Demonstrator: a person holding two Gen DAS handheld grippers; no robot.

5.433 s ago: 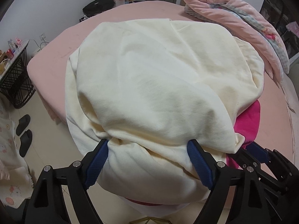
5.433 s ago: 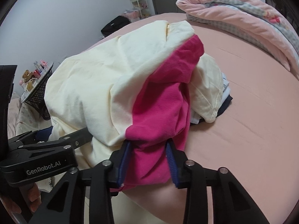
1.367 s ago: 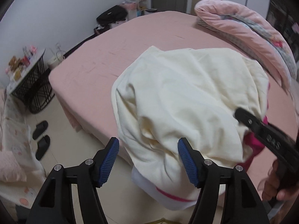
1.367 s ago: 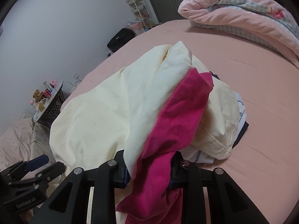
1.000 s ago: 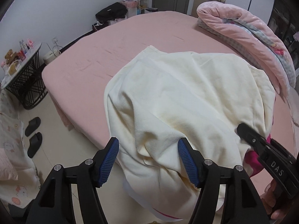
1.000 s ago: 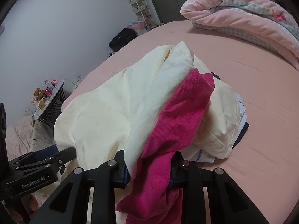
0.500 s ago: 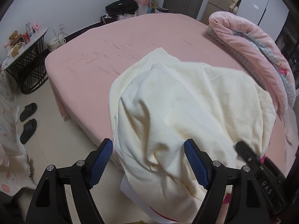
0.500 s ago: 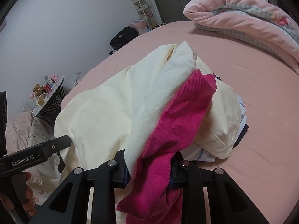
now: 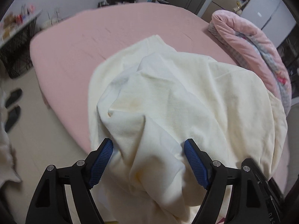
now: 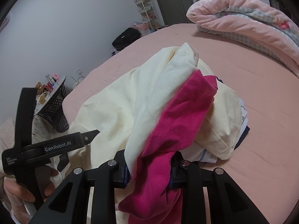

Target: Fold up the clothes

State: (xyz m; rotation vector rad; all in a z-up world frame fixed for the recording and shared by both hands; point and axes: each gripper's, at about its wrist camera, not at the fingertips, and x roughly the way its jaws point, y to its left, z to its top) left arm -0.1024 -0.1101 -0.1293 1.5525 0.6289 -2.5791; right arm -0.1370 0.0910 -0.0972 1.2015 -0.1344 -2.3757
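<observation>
At the bottom of the right wrist view, the right gripper (image 10: 149,169) is clamping its two black fingers tight on a bunched fold of the magenta garment (image 10: 173,123), with an edge of the cream garment (image 10: 112,112) pinched in beside it; the magenta cloth is hanging down past the fingers toward the lower edge and rising away from them toward the middle of the frame. In the lower left of that view, a hand (image 10: 20,192) is wrapping around the handle of the left gripper (image 10: 61,145), which is pointing toward the right of the frame with its tip lying over the cream cloth. In the left wrist view, the left gripper (image 9: 148,157) is sitting at the bottom centre with its blue-padded fingers (image 9: 101,157) spread wide apart, and a hanging fold of the cream garment is lying between them, touching neither pad firmly as far as can be told. Beyond the fingers, the cream garment is spreading in a rumpled heap across the middle of both frames, draping over the near edge of the pink bed (image 9: 78,43). Under its right side in the right wrist view, white and dark folded clothes (image 10: 241,128) are peeking out. Farther back, in the upper right, a pink quilt (image 10: 243,18) is lying rolled on the bed. At the far left, a black wire side table (image 10: 54,102) is standing on the floor, with slippers (image 9: 13,106) showing near it in the left wrist view.
</observation>
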